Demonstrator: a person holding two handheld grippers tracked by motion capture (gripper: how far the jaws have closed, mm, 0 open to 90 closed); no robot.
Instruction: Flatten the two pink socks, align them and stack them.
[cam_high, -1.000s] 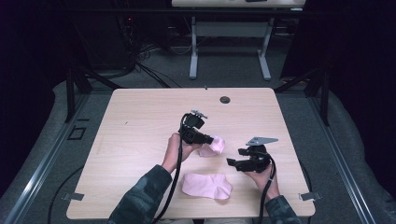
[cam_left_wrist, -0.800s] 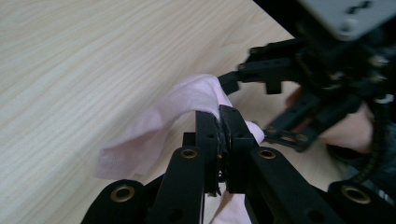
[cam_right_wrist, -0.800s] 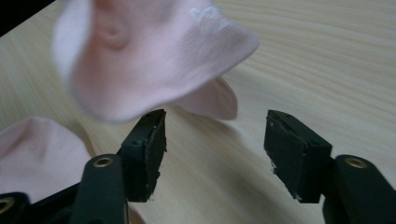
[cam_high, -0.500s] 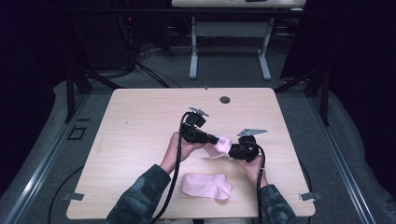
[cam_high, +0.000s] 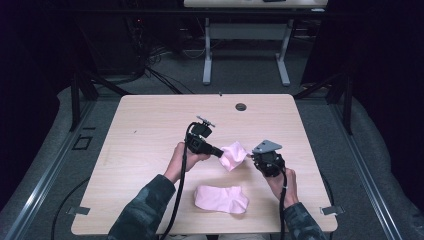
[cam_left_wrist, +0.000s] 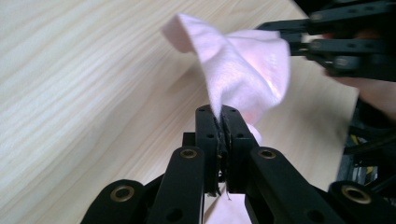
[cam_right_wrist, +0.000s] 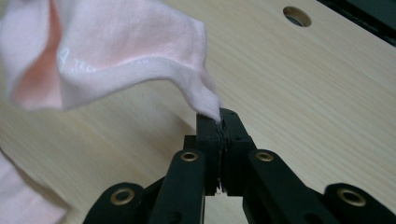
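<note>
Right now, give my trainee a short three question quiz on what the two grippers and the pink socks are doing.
1. True or false: the left gripper is shut on the lifted pink sock.
2. Multiple choice: the second pink sock is A) lying flat on the table near the person, B) held by both grippers, C) over the round hole.
3. Fill in: the right gripper pinches the lifted sock's ____.

Key: 1 true. 2 A. 3 edge.

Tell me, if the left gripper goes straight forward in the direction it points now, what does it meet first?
Probably the small pink fabric sock it already pinches, then the right gripper clamped on the sock's other edge. The left gripper points at it in the high view, though depth is unclear.
</note>
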